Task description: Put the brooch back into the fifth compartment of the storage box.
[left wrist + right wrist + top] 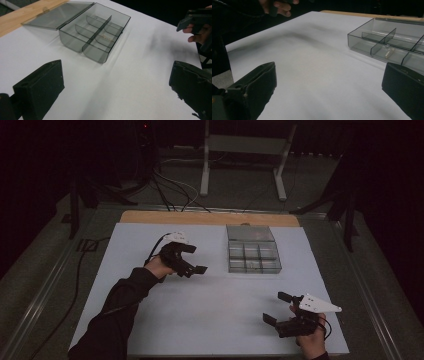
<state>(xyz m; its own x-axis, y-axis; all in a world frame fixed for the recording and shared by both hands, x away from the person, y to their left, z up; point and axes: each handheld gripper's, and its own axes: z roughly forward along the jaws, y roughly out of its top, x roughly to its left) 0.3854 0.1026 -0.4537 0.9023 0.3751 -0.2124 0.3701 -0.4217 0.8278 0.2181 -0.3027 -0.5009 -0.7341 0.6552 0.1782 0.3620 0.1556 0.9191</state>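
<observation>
The white bench carries a clear compartment box on its far half, right of centre, lid laid open behind it. A small pale chain lies in one near compartment. The left gripper hovers just left of the box, jaws wide apart and empty. The right gripper hangs near the bench's near right corner, equally spread, holding nothing.

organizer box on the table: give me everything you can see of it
The organizer box is smoky transparent plastic, a shallow rectangular tray split by dividers into six compartments. Its hinged lid is open, lying flat behind it toward the wooden edge. It sits flat on the white table surface, in the far half. A small pale chain-like item lies in one near-row compartment. Neither gripper touches it.
</observation>
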